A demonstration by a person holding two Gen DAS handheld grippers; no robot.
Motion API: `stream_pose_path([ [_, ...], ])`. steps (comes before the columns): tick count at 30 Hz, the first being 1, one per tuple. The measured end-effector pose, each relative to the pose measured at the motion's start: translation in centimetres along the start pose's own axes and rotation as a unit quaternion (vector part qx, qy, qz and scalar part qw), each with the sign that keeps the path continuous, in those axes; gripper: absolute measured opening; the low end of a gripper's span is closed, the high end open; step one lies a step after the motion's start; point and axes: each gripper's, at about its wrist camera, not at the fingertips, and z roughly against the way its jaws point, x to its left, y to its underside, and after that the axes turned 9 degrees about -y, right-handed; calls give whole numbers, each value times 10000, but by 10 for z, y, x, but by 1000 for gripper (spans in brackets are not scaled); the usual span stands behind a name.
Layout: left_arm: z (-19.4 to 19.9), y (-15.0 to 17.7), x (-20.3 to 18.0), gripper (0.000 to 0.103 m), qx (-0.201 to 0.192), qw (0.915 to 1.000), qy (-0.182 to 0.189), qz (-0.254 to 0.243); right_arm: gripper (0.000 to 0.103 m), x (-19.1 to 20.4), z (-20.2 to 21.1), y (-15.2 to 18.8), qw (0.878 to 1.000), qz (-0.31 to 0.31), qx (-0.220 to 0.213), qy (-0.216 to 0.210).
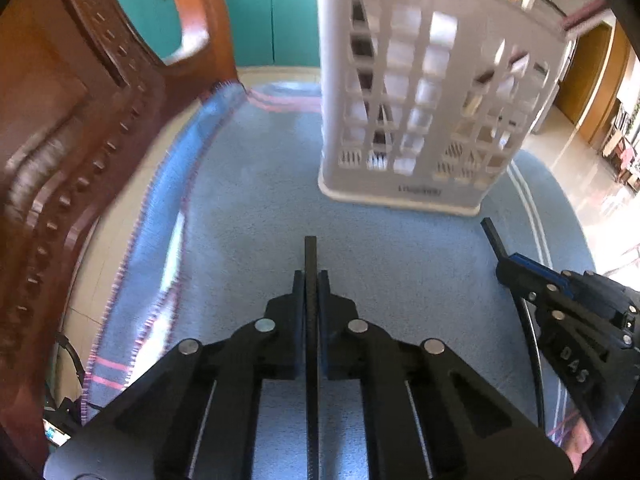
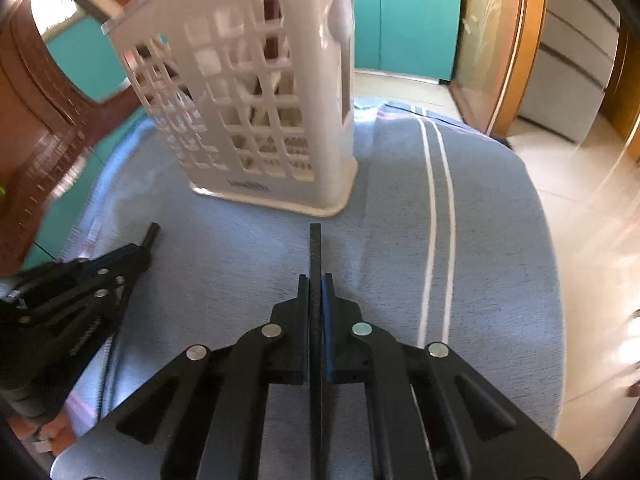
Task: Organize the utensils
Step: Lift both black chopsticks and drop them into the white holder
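Teal cabinet doors (image 1: 276, 8) line the back of the room, with pale floor tiles (image 2: 568, 168) gleaming off to the right. At nine o'clock in the left wrist view stands a carved dark wooden chair back (image 1: 80, 132), blurred. Beside it spreads the blue towel-like cloth (image 1: 256, 208) with pink stitching on its left edge and two white stripes toward its right side.

On that cloth, at about one o'clock from the left gripper (image 1: 311, 276), stands the tall white plastic slotted utensil holder (image 1: 424, 92), upright. Some utensils show dimly through its openings and above its rim, too smeared to name.

The left gripper is clenched on a thin black stick (image 1: 311, 256), which pokes forward past its fingertips, well short of the holder.

At three o'clock, the right gripper (image 2: 315, 276) is likewise clamped on its own thin black rod (image 2: 315, 248), with the holder at eleven o'clock from it. Both grippers hover near each other over the cloth, apart from the holder.
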Motion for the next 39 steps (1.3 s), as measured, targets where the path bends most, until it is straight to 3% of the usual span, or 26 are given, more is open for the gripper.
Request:
stream_pose_path([
  [4,41,-9,11,7,-552,9984,56,119,7,0,35,-8,9979,38,-385,-513],
  [10,121,-21,36,7,-1412,9886,308,416,7,6,118,-22,9827,346,-1252,-1321],
  [16,201,-43,61,7,-2363,9670,461,838,7,8,192,-46,9617,468,-2018,-1795],
  [19,236,-63,68,7,-2862,9516,537,982,7,15,227,-69,9450,523,-2528,-2006],
  [25,258,-85,83,7,-3280,9315,752,1379,7,18,270,-106,9118,505,-3593,-1922],
  [28,256,-91,89,7,-3329,9268,857,1512,7,19,275,-115,9008,429,-4151,-1202],
  [32,272,-87,94,7,-3470,9199,895,1593,7,10,247,-127,9102,422,-4053,-747],
  [39,260,-94,92,7,-3526,9112,1085,1832,7,-3,192,-146,9398,349,-3352,-562],
])
